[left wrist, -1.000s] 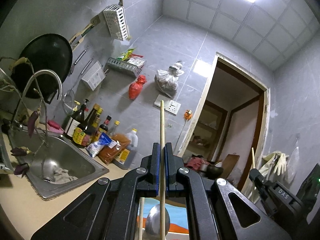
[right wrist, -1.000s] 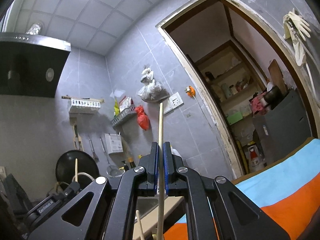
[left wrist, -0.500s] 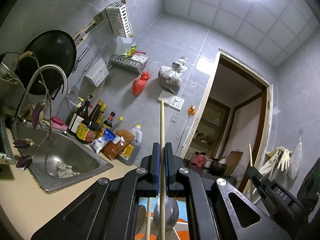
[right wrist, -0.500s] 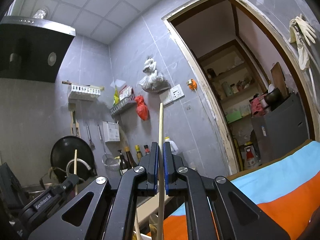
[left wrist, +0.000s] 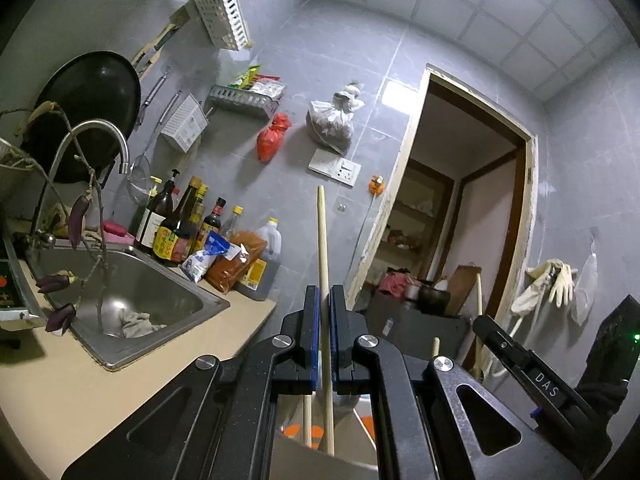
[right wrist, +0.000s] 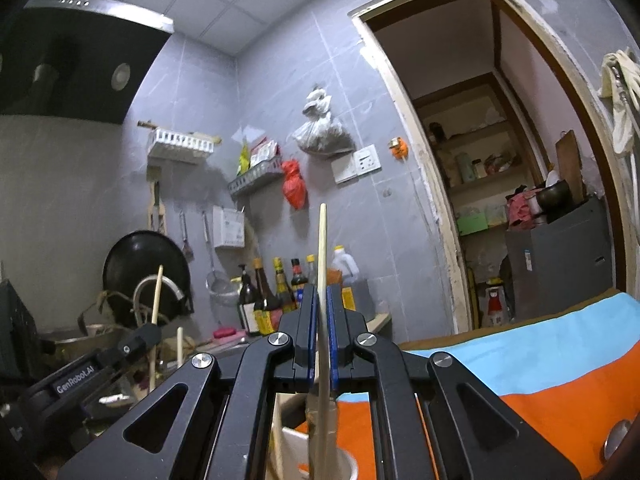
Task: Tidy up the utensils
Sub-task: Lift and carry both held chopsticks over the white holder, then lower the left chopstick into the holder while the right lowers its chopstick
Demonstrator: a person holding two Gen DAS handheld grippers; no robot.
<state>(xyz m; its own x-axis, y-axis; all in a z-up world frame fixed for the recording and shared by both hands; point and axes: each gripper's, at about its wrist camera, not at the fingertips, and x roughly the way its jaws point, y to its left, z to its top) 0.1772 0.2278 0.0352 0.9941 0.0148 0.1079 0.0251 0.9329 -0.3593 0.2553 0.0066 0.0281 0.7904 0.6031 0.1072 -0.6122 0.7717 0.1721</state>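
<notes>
My left gripper [left wrist: 324,294] is shut on a pale wooden chopstick [left wrist: 321,232] that stands upright. Its lower end reaches into a utensil holder [left wrist: 320,462] below the jaws, beside another chopstick [left wrist: 307,420]. My right gripper [right wrist: 320,292] is shut on a second upright wooden chopstick [right wrist: 322,240], whose lower end runs down past a white holder [right wrist: 290,438]. Each gripper shows in the other's view: the right gripper [left wrist: 516,354] at lower right, the left gripper [right wrist: 136,342] at lower left, its chopstick [right wrist: 157,304] sticking up.
A steel sink [left wrist: 132,296] with a tap [left wrist: 96,136] sits in the beige counter [left wrist: 100,392] to the left. Sauce bottles [left wrist: 180,228] line the wall, and a black wok [left wrist: 84,100] hangs above. An orange-and-blue cloth [right wrist: 540,364] lies right; a doorway [right wrist: 480,140] opens behind.
Both views have tipped a little downward, so the sink, the counter and the holder under the jaws show more. Both chopsticks stay clamped upright; the right gripper has sunk slightly.
</notes>
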